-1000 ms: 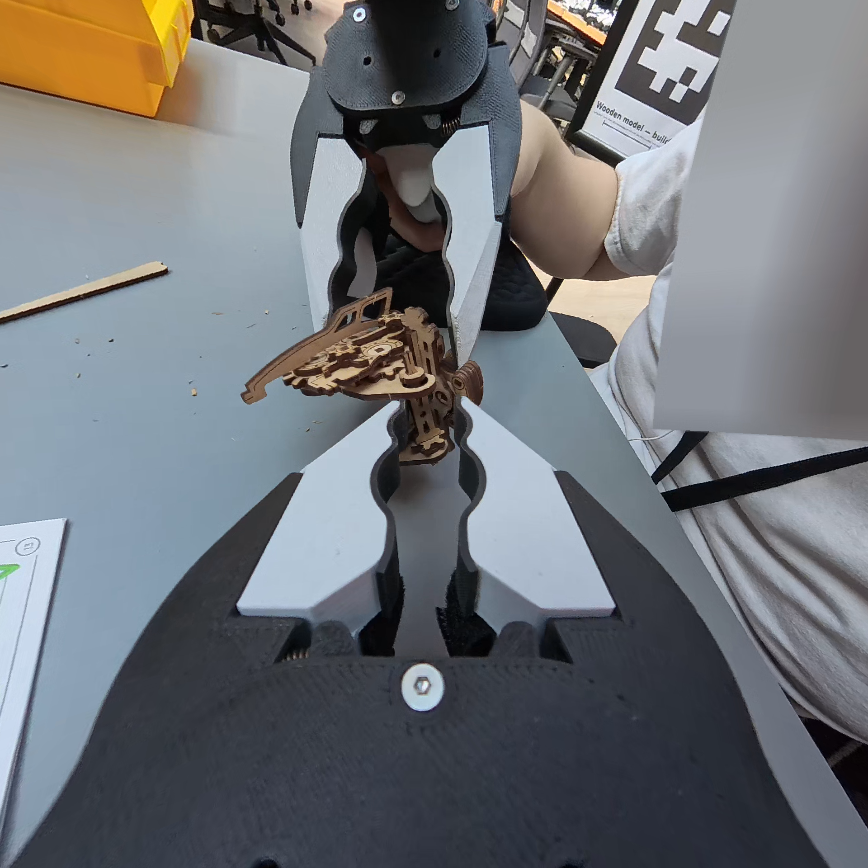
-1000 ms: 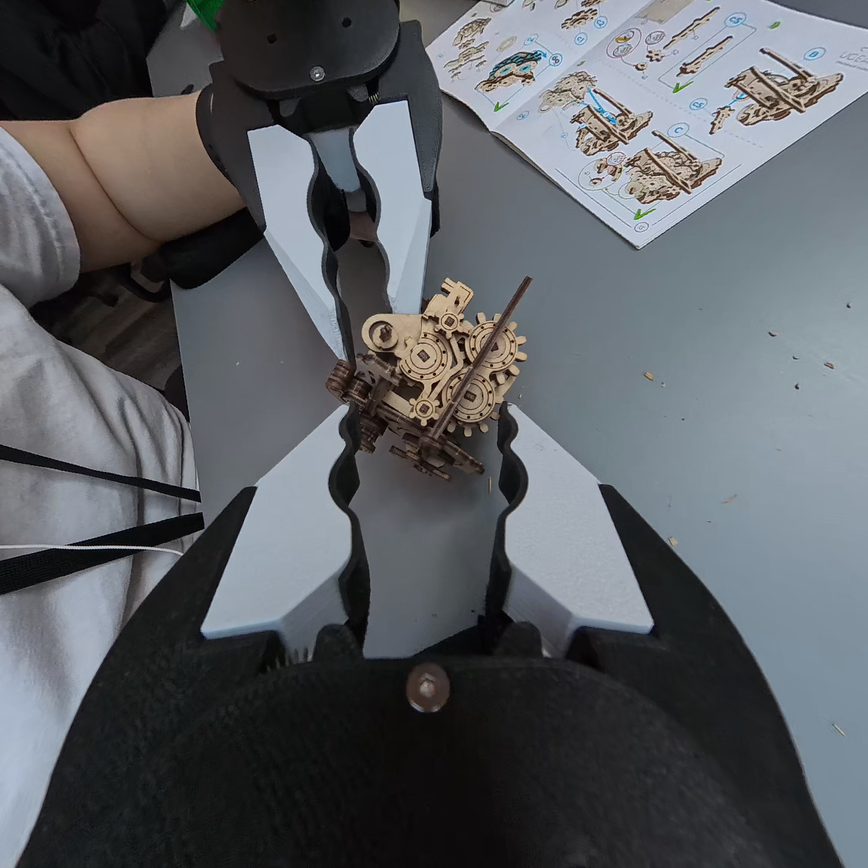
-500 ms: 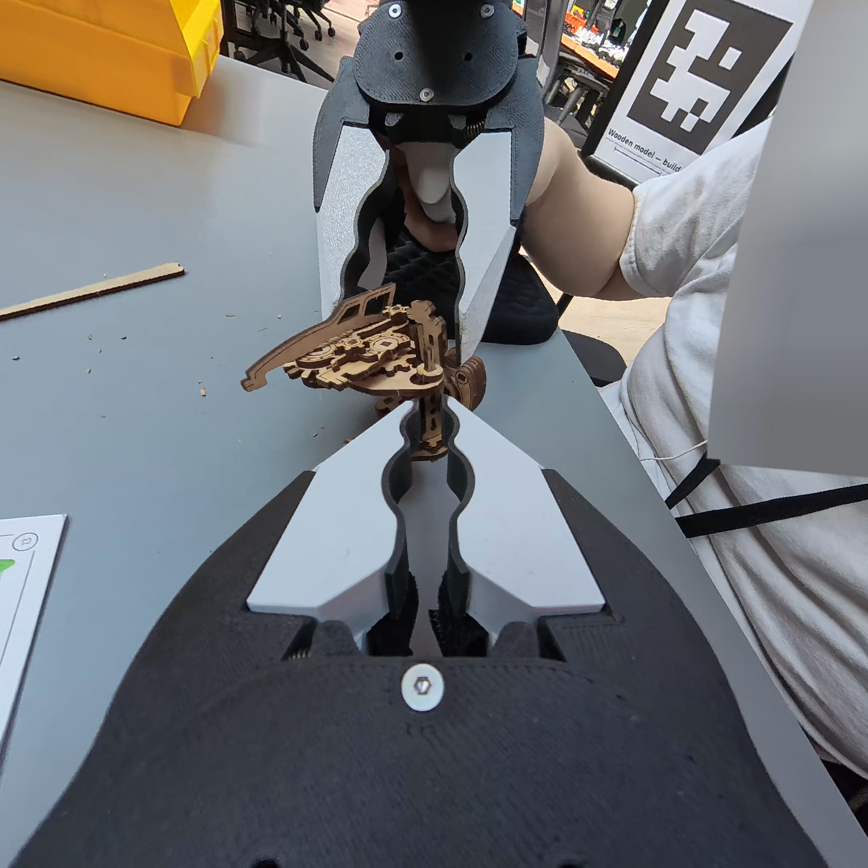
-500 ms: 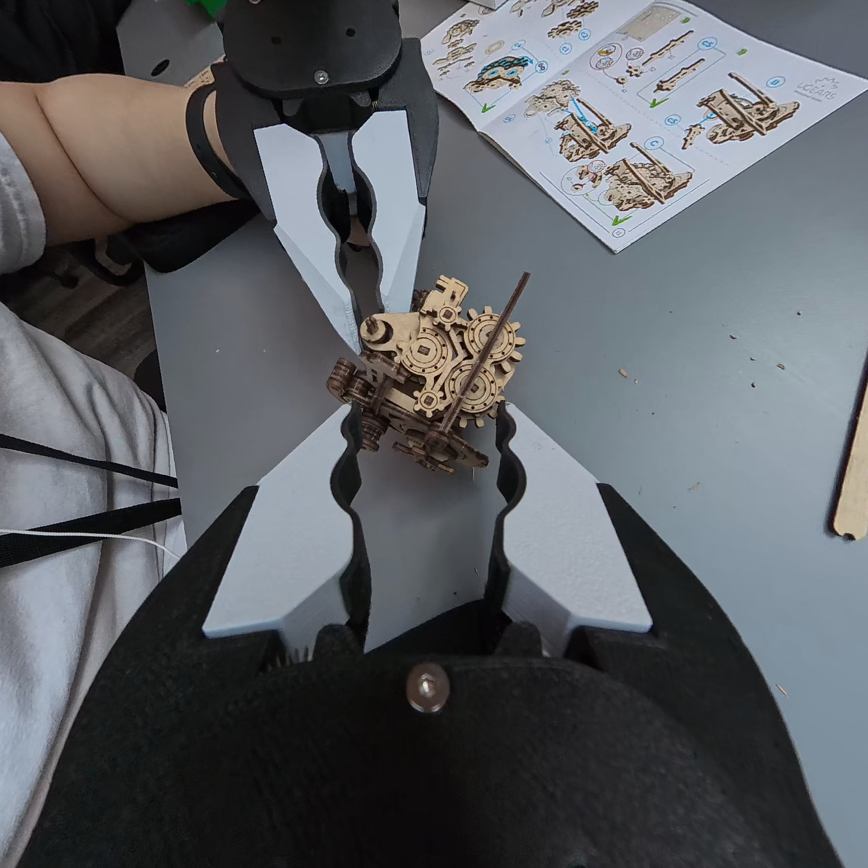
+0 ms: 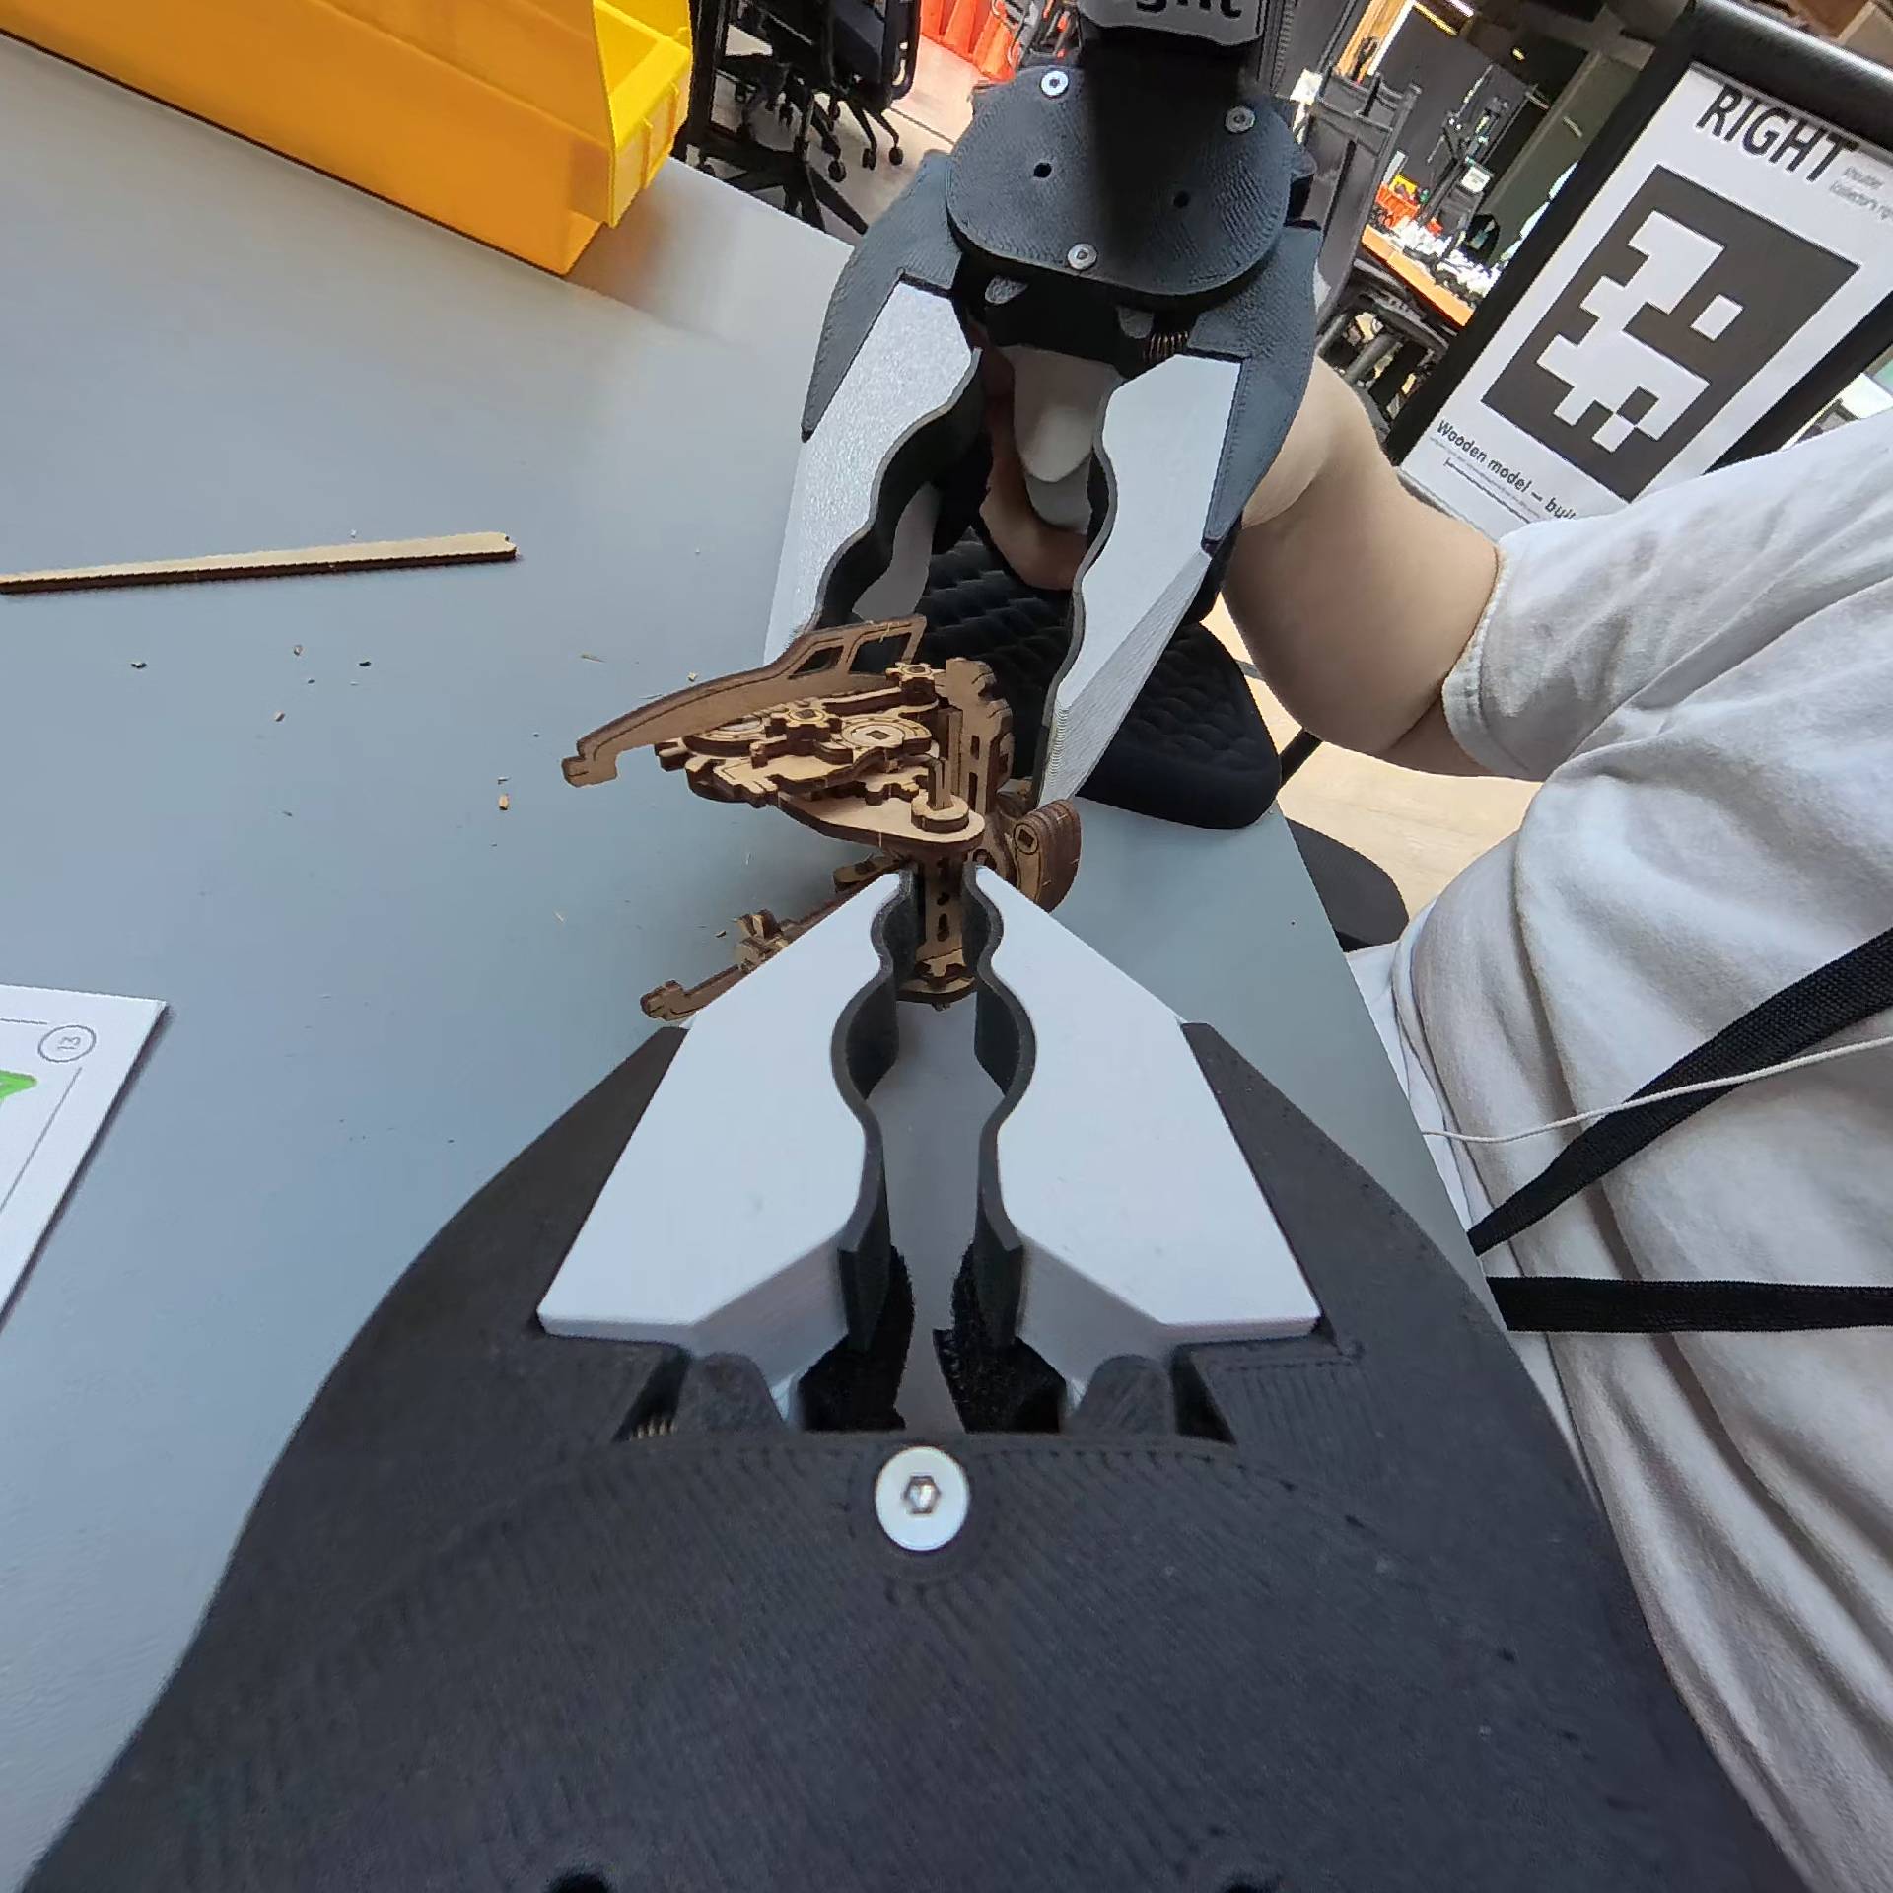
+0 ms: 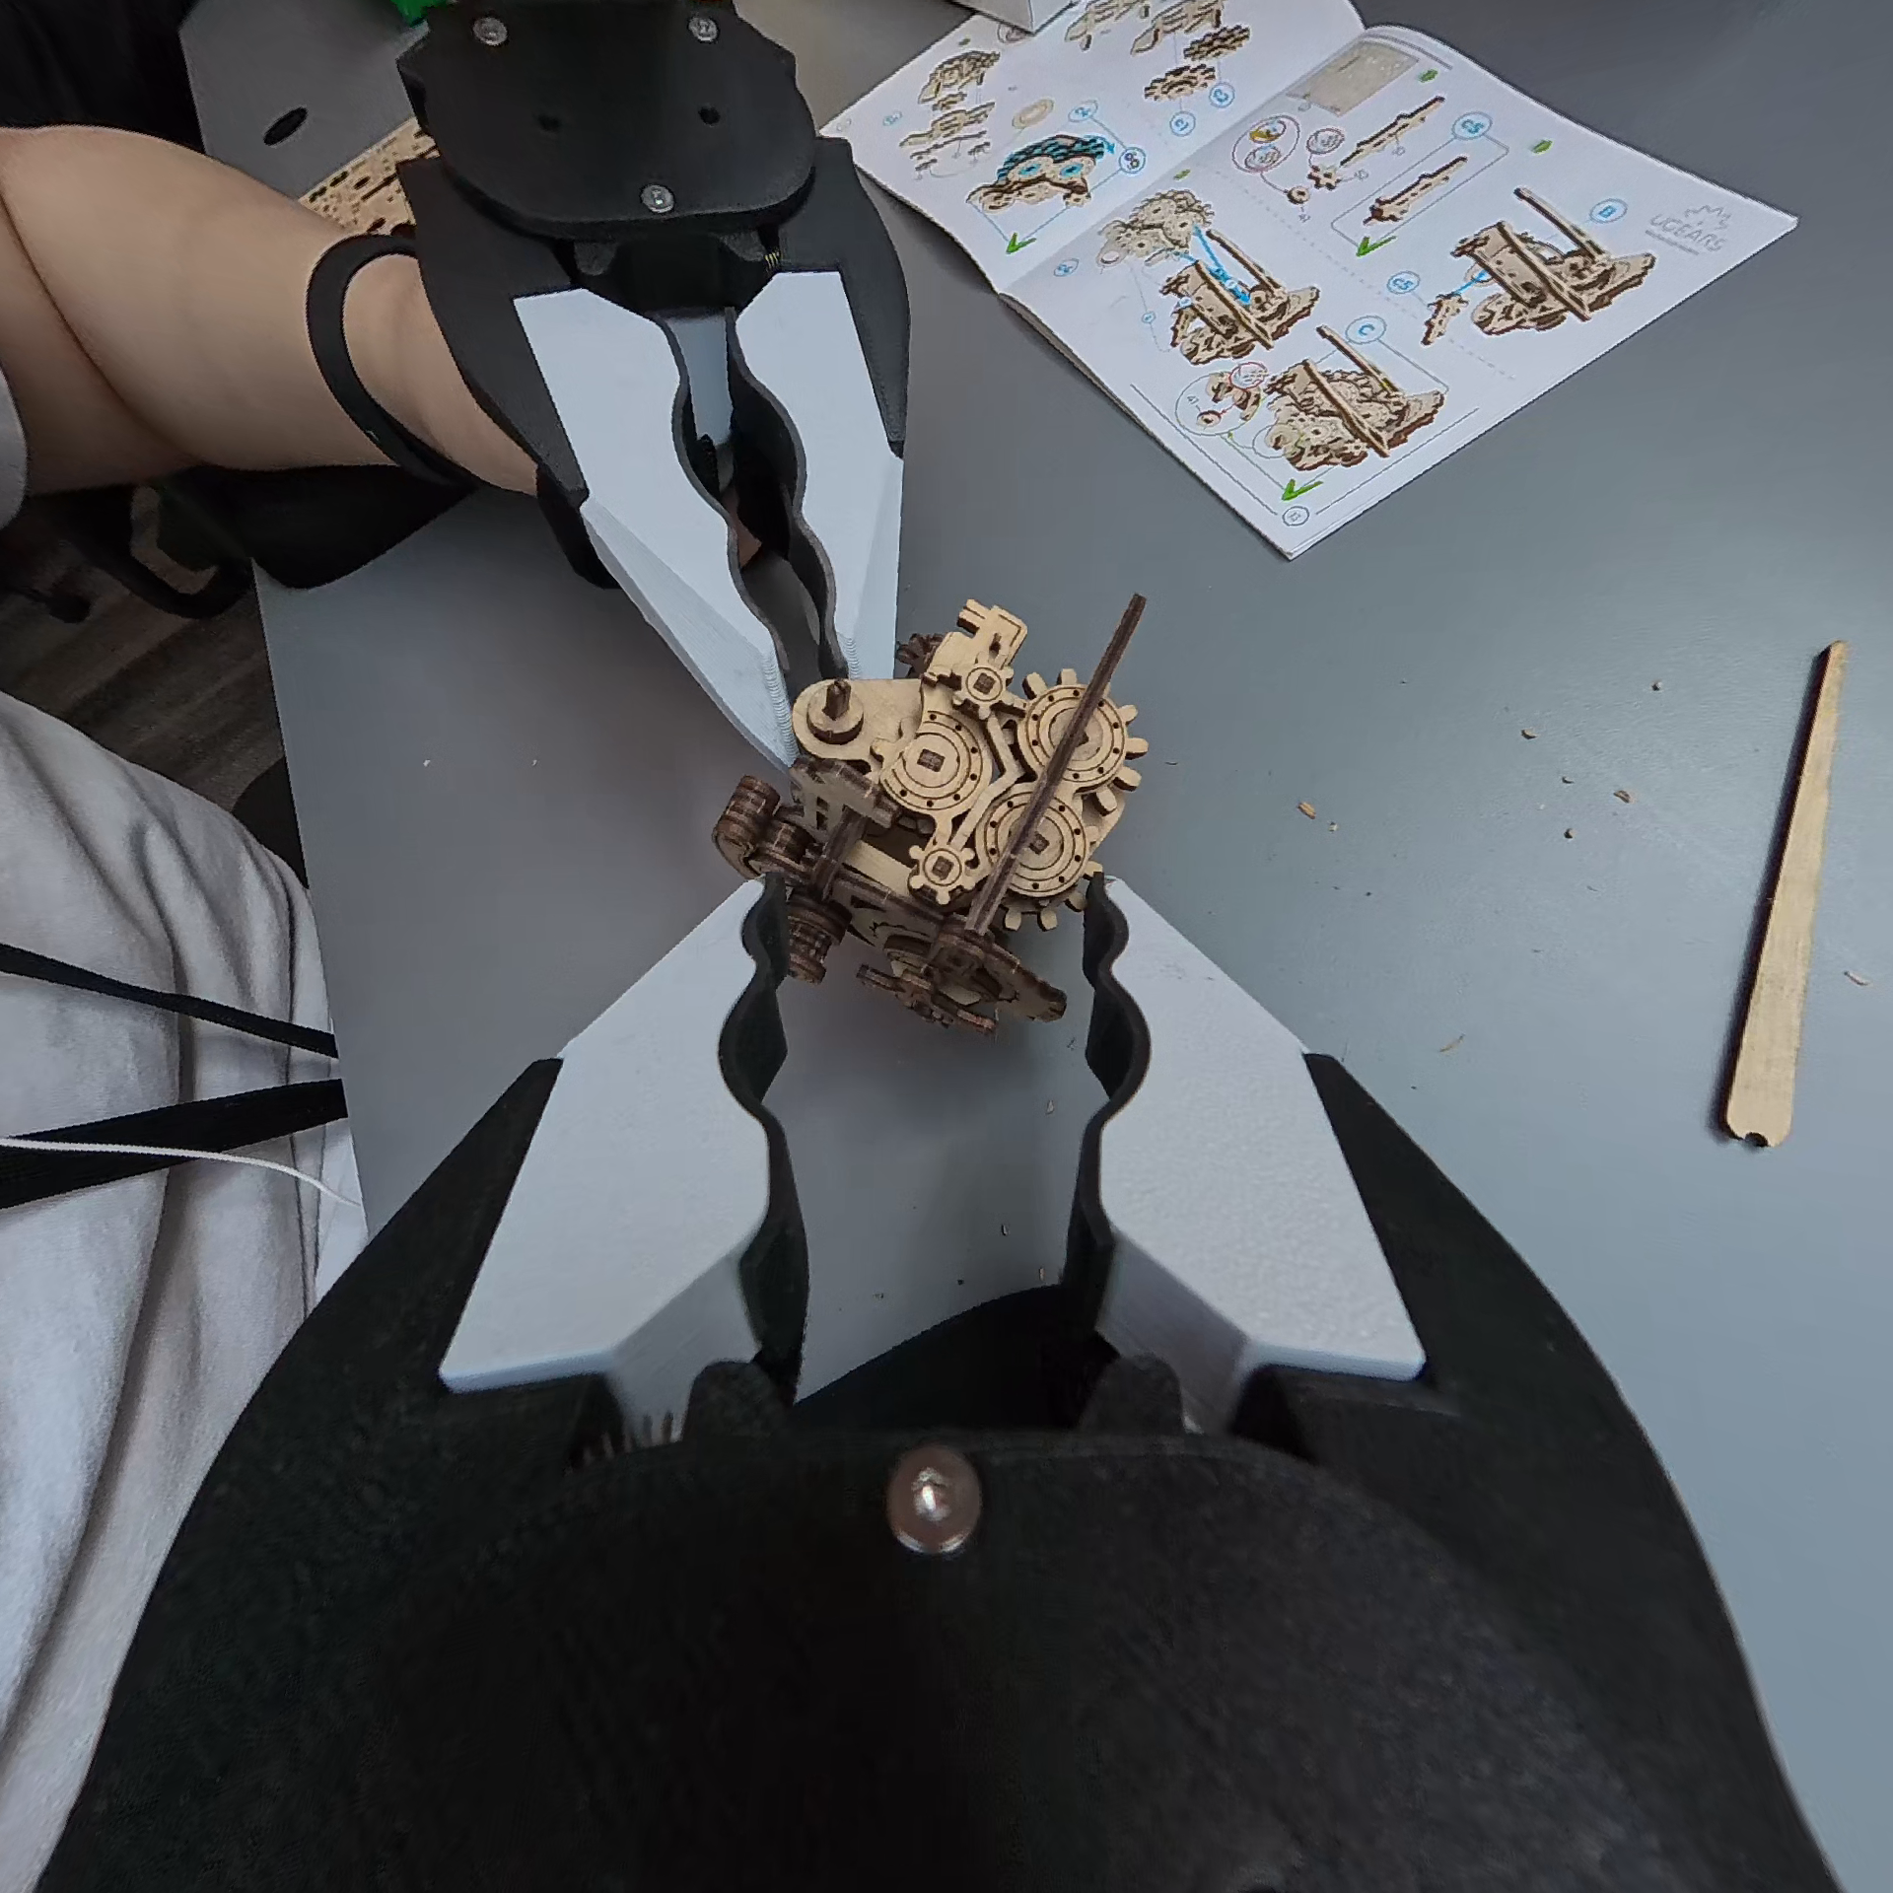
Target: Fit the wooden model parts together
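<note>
A small wooden gear model (image 5: 850,738) hangs just above the grey table (image 5: 307,871), between my two grippers, which face each other. My left gripper (image 5: 937,901) is shut on a thin upright post on the model's underside. In the right wrist view, several gears and a dark rod show on the model (image 6: 963,809). My right gripper (image 6: 932,901) has its fingers wide apart, one pad against each side of the model, so it grips it. The left gripper (image 6: 809,707) pinches the model's far edge there. The right gripper (image 5: 942,707) also shows in the left wrist view.
A flat wooden strip (image 6: 1788,901) lies to the right and also shows in the left wrist view (image 5: 256,563). An open instruction booklet (image 6: 1311,256) lies at the back. A yellow bin (image 5: 410,113) stands at the far corner. The table edge and a person's torso (image 5: 1639,922) are close by. My left and right fingertips are right by each other.
My left gripper's fingers have closed from a loose gap onto the model's post. Both grippers and the model have shifted a little. The right gripper's opening is unchanged.
</note>
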### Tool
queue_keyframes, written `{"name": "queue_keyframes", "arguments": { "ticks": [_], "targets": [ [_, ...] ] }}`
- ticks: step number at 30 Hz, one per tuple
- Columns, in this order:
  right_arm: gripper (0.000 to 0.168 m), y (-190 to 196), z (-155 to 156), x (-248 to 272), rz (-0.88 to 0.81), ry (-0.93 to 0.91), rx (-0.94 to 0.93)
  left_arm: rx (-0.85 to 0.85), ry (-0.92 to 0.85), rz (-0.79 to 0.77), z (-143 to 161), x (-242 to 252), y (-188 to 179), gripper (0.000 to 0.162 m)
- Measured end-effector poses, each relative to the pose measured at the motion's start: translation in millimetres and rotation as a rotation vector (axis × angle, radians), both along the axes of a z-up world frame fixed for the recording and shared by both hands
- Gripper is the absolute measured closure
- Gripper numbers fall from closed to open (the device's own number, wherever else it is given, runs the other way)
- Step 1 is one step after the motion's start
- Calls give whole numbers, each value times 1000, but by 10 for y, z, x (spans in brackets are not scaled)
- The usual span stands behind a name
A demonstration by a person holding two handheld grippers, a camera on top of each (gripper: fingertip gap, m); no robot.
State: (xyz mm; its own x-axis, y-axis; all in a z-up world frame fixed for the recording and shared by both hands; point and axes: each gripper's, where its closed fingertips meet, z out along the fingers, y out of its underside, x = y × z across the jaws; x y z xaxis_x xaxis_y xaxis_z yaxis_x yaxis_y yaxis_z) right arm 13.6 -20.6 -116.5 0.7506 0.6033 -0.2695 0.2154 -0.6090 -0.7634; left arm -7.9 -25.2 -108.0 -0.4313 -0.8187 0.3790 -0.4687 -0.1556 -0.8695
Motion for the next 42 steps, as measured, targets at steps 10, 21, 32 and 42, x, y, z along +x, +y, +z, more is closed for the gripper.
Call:
{"name": "queue_keyframes", "arguments": {
  "ticks": [10,21,32,42],
  "targets": [
    [124,-32,464,70,98,-123,114,-2,-5,8,7,-14,5,157],
    [163,66,377,-195,633,-335,132,5,0,2,-3,-11,-6,157],
    [163,159,254,-260,810,-301,42,-34,13,9,1,6,26,157],
    [167,87,242,-263,883,-277,-39,4,-3,-9,5,3,-5,157]
  ]
}}
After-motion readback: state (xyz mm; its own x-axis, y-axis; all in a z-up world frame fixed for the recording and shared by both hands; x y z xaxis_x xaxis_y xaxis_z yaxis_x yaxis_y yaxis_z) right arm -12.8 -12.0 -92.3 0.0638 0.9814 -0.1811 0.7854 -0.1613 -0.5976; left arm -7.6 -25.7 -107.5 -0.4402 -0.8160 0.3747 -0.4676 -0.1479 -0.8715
